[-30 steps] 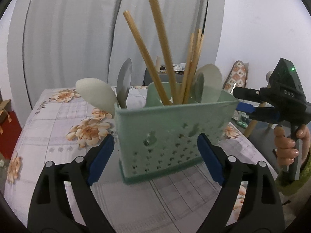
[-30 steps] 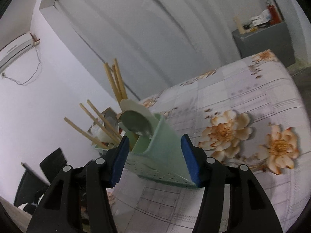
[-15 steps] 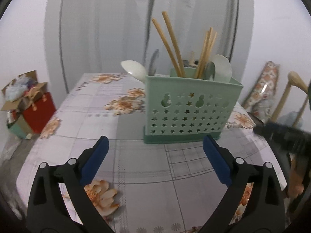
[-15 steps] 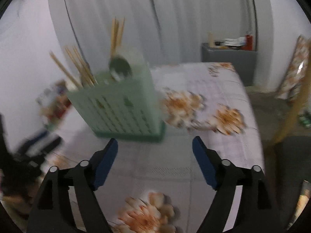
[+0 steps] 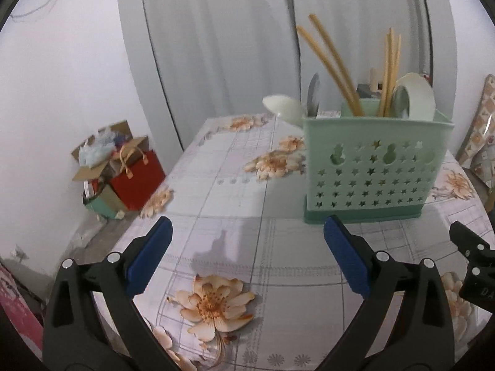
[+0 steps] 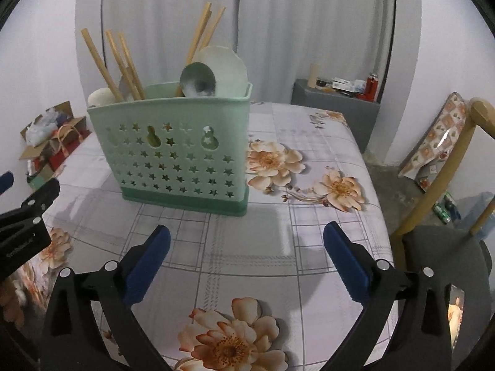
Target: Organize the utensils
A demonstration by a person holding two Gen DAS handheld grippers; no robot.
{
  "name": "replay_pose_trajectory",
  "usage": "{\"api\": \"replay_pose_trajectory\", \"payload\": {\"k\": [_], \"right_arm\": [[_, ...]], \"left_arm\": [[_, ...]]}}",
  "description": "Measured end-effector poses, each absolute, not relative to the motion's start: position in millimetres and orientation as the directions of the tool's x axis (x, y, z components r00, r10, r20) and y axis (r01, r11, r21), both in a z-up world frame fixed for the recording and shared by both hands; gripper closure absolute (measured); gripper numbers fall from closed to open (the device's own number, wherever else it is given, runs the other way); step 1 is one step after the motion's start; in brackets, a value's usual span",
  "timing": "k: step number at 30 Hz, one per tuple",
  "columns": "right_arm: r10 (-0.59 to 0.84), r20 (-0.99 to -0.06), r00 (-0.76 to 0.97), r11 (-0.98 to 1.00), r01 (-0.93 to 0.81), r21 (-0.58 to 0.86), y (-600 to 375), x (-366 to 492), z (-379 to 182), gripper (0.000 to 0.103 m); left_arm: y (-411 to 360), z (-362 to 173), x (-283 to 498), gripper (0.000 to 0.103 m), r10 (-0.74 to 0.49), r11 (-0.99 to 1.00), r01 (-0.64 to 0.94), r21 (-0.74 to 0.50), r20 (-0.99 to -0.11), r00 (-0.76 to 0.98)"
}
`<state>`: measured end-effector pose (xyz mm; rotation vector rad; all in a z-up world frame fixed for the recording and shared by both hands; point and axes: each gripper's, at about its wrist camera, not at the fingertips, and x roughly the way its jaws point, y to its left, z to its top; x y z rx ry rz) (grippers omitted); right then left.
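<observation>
1. Left wrist view: we note the left gripper [image 5: 247,253] spread wide over bare tablecloth [image 5: 235,185]; utensil caddy [image 5: 371,167] stands upright ahead-right.
2. Right gripper [image 6: 247,253]: jaws just opened wide, nothing between; caddy ahead-left holding chopsticks [image 6: 102,61], spoons [image 6: 198,80].

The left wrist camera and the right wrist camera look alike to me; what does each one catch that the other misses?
Only the left wrist view shows the red gift bag in full, on the floor by the wall. Only the right wrist view shows the grey cabinet with clutter on top and the wooden chair. Both show the green utensil caddy holding chopsticks and spoons on the floral tablecloth, with each gripper open and empty.
</observation>
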<state>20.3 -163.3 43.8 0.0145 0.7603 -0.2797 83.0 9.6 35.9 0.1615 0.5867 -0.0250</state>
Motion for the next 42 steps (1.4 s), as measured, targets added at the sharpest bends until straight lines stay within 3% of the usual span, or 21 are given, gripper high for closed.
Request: {"api": "replay_pose_trajectory", "payload": {"k": [4, 25, 42], "right_arm": [[-0.268, -0.688, 0.675, 0.955, 0.278, -0.099, -165, 23, 43, 0.007], [-0.319, -0.682, 0.658, 0.936, 0.331, -0.119, -174, 27, 49, 0.007], [-0.321, -0.680, 0.659, 0.936, 0.328, -0.124, -174, 28, 52, 0.007]], "left_arm": [[9, 29, 92, 0.009, 0.034, 0.983, 0.088, 0.163, -0.626, 0.779], [31, 39, 90, 0.009, 0.104, 0.991, -0.029, 0.132, -0.608, 0.787], [35, 37, 91, 0.009, 0.098, 0.992, -0.029, 0.120, -0.621, 0.777]]}}
